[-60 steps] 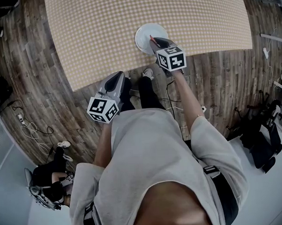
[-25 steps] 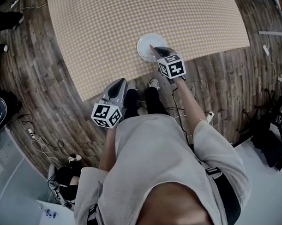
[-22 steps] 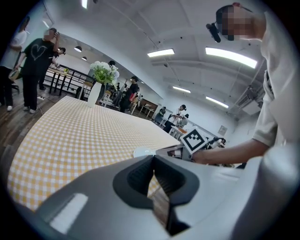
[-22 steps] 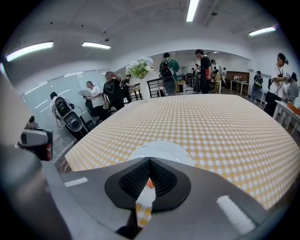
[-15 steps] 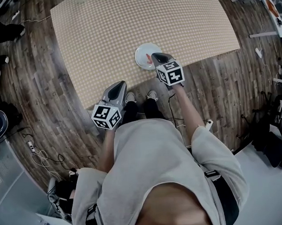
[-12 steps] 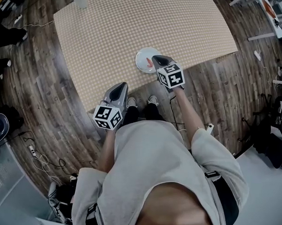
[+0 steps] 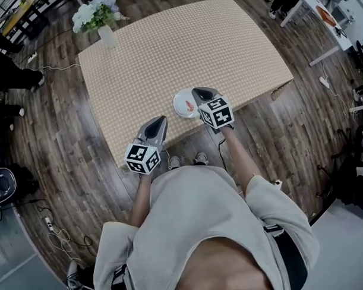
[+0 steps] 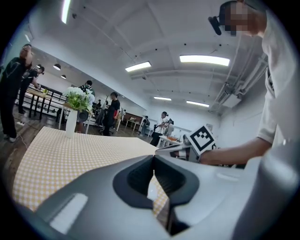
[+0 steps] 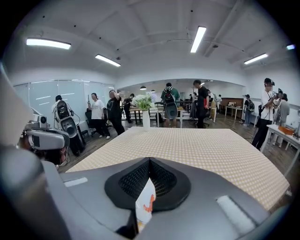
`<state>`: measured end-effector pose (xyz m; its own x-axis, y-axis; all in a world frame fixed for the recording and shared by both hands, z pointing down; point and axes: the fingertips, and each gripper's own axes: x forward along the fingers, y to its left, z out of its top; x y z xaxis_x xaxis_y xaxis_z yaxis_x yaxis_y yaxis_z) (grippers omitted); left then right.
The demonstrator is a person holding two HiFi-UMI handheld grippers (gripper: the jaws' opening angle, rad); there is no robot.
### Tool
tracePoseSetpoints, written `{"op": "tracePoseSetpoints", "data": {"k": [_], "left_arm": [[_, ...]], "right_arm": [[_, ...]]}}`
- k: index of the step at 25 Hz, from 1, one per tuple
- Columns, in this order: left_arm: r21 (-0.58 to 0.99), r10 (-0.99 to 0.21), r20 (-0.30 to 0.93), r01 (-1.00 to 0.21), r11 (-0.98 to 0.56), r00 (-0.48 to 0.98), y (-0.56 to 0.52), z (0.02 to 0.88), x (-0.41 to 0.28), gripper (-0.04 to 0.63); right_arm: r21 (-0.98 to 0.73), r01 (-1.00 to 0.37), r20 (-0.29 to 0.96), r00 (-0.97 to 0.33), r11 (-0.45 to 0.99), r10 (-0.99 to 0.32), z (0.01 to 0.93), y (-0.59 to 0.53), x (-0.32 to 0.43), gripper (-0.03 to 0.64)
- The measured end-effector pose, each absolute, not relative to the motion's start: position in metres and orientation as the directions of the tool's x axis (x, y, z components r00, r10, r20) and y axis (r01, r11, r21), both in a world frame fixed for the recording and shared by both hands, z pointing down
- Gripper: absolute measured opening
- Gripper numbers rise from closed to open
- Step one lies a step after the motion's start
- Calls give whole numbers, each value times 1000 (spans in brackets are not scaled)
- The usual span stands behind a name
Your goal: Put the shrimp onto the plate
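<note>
Two grippers, jaws pressed together and empty, hang over one checked table (image 7: 184, 46). One flower vase (image 7: 106, 36) stands at its 11 o'clock corner. Left gripper (image 7: 161, 119) at 7 o'clock; one shrimp (image 7: 188, 105) lies on one white plate (image 7: 179, 109) at 6 o'clock; right gripper (image 7: 197, 91) at the plate's 3 o'clock rim.

Checked cloth (image 7: 184, 52), wood floor (image 7: 69, 151) (matt planks)
</note>
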<state>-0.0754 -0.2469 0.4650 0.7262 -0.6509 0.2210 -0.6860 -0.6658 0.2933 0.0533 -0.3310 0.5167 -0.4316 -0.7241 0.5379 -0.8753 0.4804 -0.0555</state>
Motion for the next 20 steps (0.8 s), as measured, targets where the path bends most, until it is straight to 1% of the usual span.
{"op": "tracePoseSetpoints", "data": {"k": [5,11,20], "left_arm": [[263,-641,191,-667,-697,744,-252,448,-68,9],[250,-608,182,-635,-731,773,-252,441,-65,9],[235,-507,209,-546,-804,836,-240,450,-59,9]], "right_arm": [[-51,-886,498,-422,460,-757,497,-329,58,0],[-39,-893,450,-416,449,-790,483,-311,54,0],[-30,-911,409,-386,411,-827,481,-265,45,0]]}}
